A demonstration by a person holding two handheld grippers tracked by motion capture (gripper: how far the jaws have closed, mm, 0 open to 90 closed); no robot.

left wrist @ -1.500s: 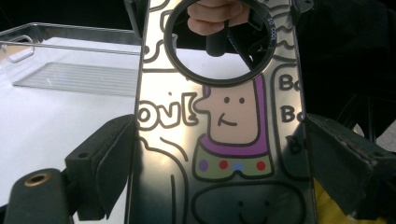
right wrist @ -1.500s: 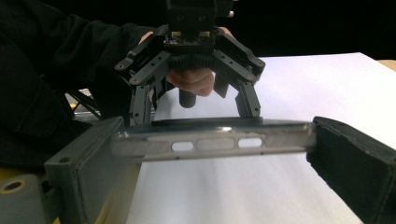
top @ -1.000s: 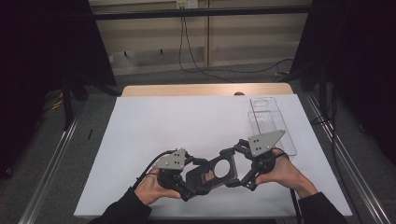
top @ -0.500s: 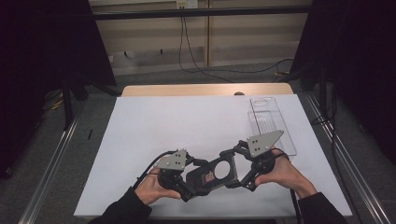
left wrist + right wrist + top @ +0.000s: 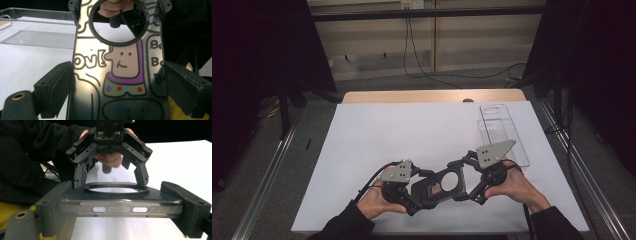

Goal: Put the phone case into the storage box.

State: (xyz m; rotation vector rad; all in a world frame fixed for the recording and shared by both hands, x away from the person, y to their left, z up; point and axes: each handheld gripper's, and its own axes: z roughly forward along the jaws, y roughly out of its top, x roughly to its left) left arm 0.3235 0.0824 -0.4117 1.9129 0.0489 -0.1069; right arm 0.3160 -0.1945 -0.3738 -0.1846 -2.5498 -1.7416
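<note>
We clamped the phone case [image 5: 443, 186] level between both tongs, left [image 5: 417, 192] and right [image 5: 466, 182], one at each end.

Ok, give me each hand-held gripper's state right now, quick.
Left hand-held gripper: closed on the phone case, jaws on its two long sides.
Right hand-held gripper: closed on the same phone case, jaws on its two sides.

Both forearms reach in low and close together, the left claw [image 5: 424, 192] and right claw [image 5: 462, 177] angled toward each other, each one's jaws clamped on the same object between them.
</note>
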